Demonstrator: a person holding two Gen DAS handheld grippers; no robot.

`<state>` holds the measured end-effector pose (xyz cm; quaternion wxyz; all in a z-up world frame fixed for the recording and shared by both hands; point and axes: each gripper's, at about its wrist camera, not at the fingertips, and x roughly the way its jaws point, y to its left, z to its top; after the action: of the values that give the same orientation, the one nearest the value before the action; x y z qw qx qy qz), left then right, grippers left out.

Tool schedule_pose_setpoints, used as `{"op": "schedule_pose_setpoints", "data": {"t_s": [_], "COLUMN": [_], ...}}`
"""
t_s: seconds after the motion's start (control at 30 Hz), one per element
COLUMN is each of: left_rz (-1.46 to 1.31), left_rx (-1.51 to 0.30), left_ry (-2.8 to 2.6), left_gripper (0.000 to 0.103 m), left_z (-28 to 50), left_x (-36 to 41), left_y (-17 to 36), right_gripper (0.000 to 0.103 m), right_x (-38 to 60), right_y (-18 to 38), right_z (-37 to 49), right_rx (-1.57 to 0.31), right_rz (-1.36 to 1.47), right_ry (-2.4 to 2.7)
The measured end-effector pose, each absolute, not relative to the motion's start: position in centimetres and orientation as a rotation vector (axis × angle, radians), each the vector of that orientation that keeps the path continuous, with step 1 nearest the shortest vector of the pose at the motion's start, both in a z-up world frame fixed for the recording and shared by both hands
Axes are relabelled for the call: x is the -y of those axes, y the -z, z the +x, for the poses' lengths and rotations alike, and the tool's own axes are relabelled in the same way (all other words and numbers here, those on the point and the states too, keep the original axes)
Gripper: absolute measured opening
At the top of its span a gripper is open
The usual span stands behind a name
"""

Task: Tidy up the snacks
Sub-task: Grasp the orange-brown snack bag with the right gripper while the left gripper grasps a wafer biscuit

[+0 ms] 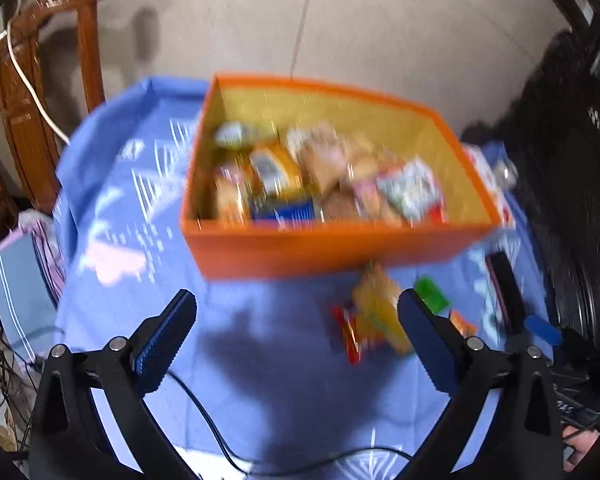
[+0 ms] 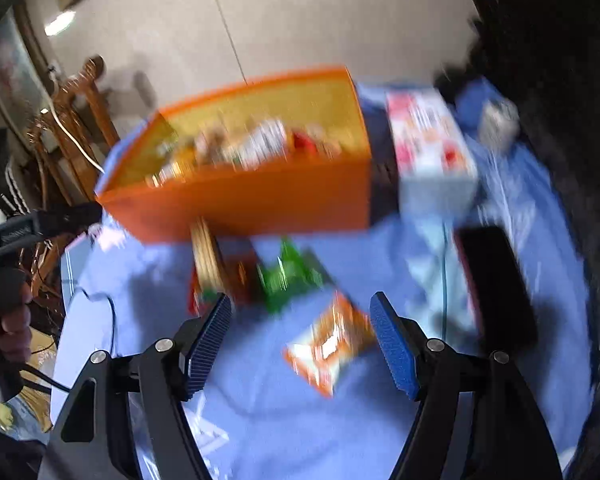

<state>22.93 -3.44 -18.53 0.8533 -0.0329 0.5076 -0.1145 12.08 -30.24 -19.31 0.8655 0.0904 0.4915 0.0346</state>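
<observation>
Both views heavily blurred. Left gripper [image 1: 296,320] spread wide, empty; right gripper [image 2: 300,316] half apart over orange-white packet [image 2: 328,346], not pressing. Orange box [image 1: 332,246] mostly filled; 3 packets loose before it. Risk: closing during fast motion, pinching blue cloth [image 2: 284,432] or only a corner.

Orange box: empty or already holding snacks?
Holding snacks. The orange box has many packets piled on its floor. Several more packets lie on the blue cloth in front.
</observation>
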Motion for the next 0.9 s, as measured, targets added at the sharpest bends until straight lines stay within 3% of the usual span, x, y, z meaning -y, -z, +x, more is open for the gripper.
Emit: {"op": "schedule_pose_setpoints", "data": {"t_s": [0.27,0.57,0.67,0.8,0.9], "left_rz": [-0.055,-0.032,-0.029,-0.032,-0.045], "left_rx": [-1.151,-1.17,-1.179,-1.197,-1.211], "left_ry": [0.268,0.263,0.253,0.237,0.244], "left_gripper": [0.099,0.099,0.099,0.099,0.099], "left_z": [20.3,20.4,20.3,20.5,20.8], "left_x": [4.3,5.4,5.2,4.9,5.2], "left_y": [20.7,20.6,20.8,21.4,21.8], "right_gripper": [0.072,0.073,0.074,0.048,0.041], "right_x": [29.3,31.1,30.0,28.7,29.3], "right_y": [22.5,28.5,29.0,29.1,29.0], "right_z": [10.8,14.2,14.8,14.5,13.6], "right_rx": [-1.091,-1.184,-1.161,-1.155,-1.149], "right_rz": [0.173,0.386,0.312,0.163,0.154], "right_ry": [-0.084,0.137,0.186,0.238,0.212]}}
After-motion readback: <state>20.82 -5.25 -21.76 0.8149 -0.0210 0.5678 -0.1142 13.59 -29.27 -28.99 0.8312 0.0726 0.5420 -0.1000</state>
